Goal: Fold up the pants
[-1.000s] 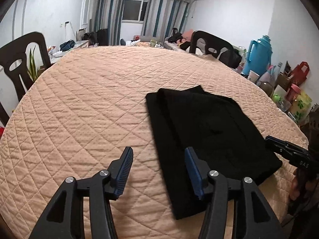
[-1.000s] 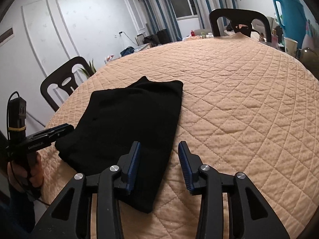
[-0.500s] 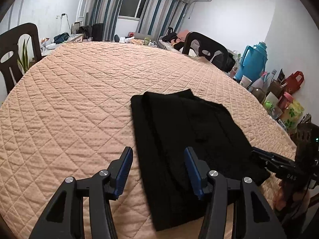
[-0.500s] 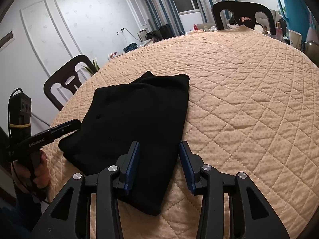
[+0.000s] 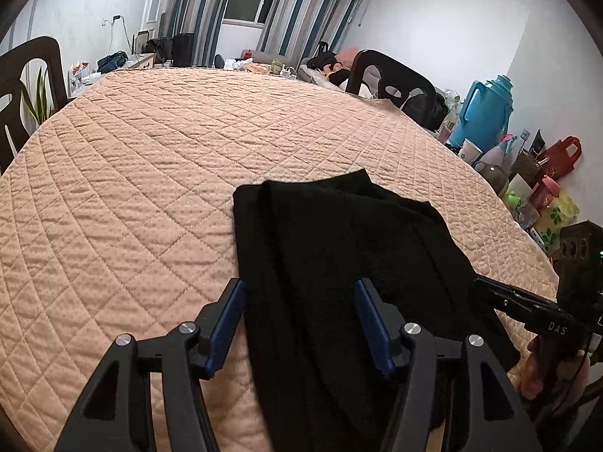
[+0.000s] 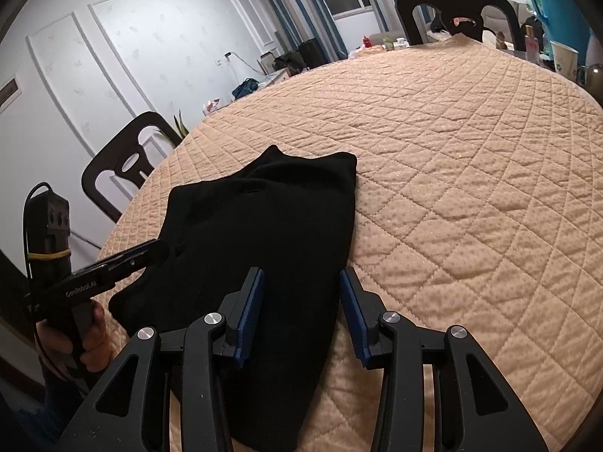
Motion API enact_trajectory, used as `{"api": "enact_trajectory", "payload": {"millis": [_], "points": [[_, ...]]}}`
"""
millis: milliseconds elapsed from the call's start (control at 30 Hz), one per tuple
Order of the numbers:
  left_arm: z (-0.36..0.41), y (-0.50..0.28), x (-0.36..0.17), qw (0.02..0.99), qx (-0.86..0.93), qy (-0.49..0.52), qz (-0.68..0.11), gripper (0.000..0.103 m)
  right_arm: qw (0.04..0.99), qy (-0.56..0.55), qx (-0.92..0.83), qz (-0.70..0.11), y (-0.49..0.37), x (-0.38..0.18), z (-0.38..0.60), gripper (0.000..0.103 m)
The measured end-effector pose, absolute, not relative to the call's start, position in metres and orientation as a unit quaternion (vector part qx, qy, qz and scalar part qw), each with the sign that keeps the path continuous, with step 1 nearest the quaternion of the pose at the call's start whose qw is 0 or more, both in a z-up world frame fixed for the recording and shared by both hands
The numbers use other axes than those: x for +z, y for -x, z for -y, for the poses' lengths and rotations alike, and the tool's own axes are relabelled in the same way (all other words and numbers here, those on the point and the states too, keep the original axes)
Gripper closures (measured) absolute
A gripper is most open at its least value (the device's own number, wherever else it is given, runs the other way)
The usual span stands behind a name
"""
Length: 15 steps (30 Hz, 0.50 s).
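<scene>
Black pants (image 5: 339,263) lie folded in a long rectangle on the peach quilted table (image 5: 150,173); they also show in the right wrist view (image 6: 271,233). My left gripper (image 5: 299,320) is open and empty, its fingers straddling the near left edge of the pants. My right gripper (image 6: 301,309) is open and empty, over the near right edge of the pants. The right gripper's tip (image 5: 527,309) shows at the pants' right side in the left wrist view. The left gripper's tip (image 6: 124,263) shows at the pants' left side in the right wrist view.
Dark chairs (image 5: 388,83) (image 6: 124,158) stand around the table. A blue thermos (image 5: 482,113), cups and bags crowd the floor or shelf at the right. The quilted table stretches far beyond the pants.
Both grippers have moved in toward the near end of the pants, so each now straddles one edge. The pants lie as before.
</scene>
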<state>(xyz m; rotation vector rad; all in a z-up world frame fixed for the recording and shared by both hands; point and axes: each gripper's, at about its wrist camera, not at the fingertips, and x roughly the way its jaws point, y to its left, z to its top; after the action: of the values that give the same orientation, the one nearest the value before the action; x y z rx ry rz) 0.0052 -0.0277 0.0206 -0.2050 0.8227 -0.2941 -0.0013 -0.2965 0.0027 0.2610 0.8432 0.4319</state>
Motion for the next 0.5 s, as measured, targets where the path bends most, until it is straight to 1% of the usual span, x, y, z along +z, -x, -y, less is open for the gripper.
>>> {"api": "enact_trajectory", "payload": {"millis": [300,500], "points": [[0.019,-0.021,0.013,0.889,-0.155,0.144,-0.405,0.035,0.867,-0.166,0.216,-0.417,-0.014,-0.004,0.302,0.059],[0.024,-0.002,0.013,0.887,-0.168,0.135,-0.407,0.035,0.861,-0.181,0.228,-0.417,-0.005,-0.006,0.306,0.059]]}}
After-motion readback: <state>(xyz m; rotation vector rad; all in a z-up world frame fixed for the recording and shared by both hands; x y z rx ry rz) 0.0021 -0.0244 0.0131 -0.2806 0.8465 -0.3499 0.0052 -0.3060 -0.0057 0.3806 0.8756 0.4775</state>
